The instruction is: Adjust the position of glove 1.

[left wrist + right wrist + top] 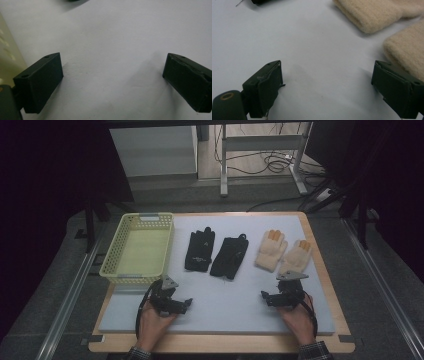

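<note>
This looks like a lab or test room set up for recording. In the middle of the frame a wooden table [322, 270] carries a pale mat [235, 305], with metal rails [70, 295] along its left and right sides. At the top, beyond the table, a bare floor holds loose cables [272, 162] and the white metal legs of a desk [223, 170]. Dark curtains [45, 195] close off the left and right edges.

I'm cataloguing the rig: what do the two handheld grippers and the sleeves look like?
Both the left gripper and the right gripper are black, with two blocky rectangular jaws, a grey three-cornered plate on top and a trailing black cable. The cuffs are plaid.
</note>
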`<state>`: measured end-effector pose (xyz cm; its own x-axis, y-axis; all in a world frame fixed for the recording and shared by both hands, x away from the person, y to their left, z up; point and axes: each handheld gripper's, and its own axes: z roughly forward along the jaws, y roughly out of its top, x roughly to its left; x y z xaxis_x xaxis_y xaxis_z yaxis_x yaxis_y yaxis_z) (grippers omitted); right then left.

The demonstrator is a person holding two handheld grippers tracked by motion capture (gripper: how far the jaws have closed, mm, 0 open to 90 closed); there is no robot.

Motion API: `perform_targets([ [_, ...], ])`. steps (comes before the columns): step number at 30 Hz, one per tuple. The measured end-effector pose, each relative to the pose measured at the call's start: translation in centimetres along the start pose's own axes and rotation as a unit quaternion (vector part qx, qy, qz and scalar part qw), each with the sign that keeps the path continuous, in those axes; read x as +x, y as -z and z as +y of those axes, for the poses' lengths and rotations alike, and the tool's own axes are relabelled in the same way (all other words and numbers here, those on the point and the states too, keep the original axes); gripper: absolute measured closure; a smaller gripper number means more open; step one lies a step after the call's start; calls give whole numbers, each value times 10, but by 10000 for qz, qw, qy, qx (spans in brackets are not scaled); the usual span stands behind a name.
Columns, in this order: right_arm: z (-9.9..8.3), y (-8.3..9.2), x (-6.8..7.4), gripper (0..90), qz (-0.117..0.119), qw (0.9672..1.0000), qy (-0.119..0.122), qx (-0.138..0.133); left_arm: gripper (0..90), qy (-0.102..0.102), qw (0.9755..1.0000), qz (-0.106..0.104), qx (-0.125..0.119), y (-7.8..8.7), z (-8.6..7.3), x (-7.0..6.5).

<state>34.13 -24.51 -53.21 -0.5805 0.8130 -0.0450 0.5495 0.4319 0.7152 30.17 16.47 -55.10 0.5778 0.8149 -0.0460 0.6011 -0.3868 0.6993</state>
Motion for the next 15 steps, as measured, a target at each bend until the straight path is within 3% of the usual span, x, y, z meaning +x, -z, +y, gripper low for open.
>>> perform_targets([
  [15,0,0,0,86,32,10000,4,8,28,1,10000,-1,-1,0,0,0],
])
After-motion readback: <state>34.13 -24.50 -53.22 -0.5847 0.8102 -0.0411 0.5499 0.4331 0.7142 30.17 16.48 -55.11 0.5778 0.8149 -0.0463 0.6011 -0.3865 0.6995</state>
